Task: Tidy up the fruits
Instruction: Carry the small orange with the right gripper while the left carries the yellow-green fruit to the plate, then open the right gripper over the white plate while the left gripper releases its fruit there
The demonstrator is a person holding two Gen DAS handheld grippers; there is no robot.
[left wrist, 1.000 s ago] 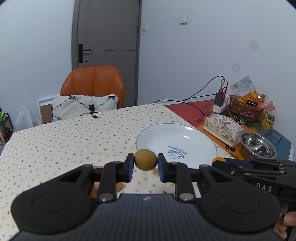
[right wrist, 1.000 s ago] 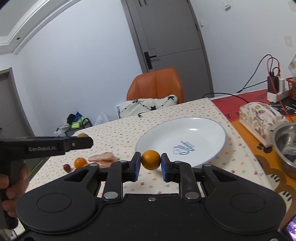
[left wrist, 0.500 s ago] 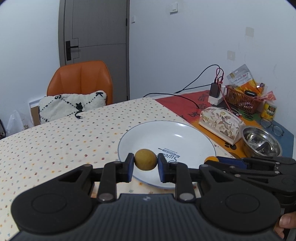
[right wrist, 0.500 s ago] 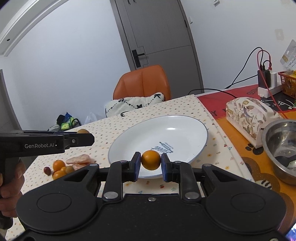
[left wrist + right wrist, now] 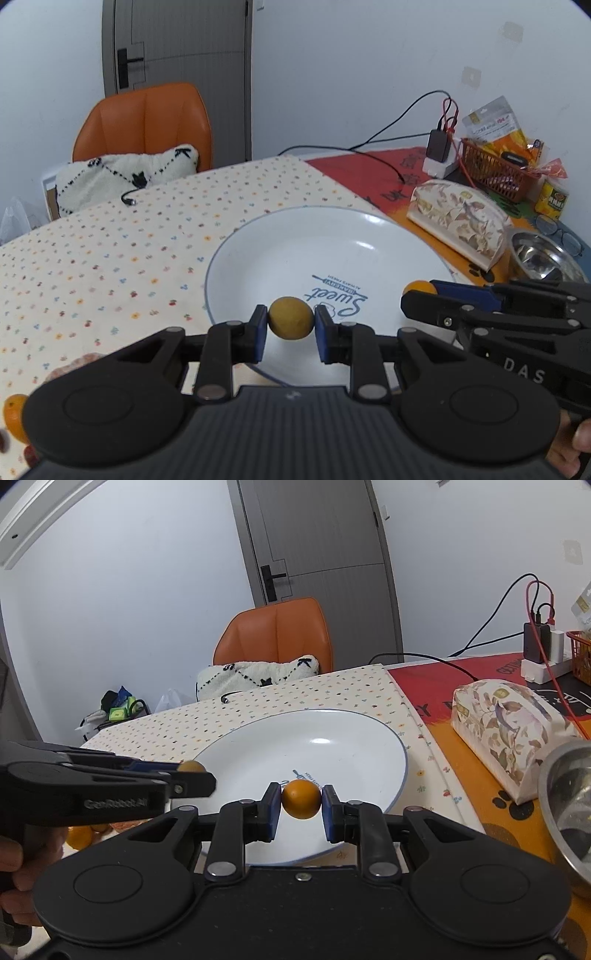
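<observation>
My left gripper (image 5: 290, 326) is shut on a small yellow-brown fruit (image 5: 290, 318), held over the near rim of a white plate (image 5: 280, 254) with blue lettering. My right gripper (image 5: 301, 808) is shut on a small orange fruit (image 5: 301, 798), also above the plate's (image 5: 354, 746) near side. From the left wrist, the right gripper (image 5: 424, 291) comes in from the right with its orange fruit (image 5: 416, 286) at the tip. From the right wrist, the left gripper (image 5: 192, 771) reaches in from the left with its fruit (image 5: 191, 765). The plate holds no fruit.
More small fruits (image 5: 13, 417) and a pinkish peel (image 5: 79, 363) lie on the dotted tablecloth at the near left. A floral tissue box (image 5: 513, 734), a steel bowl (image 5: 569, 812), a red basket (image 5: 491, 170) and cables stand to the right. An orange chair (image 5: 147, 122) is behind.
Both grippers have moved forward and down towards the plate, each keeping its fruit. The plate now looks larger and lies directly under both fruits.
</observation>
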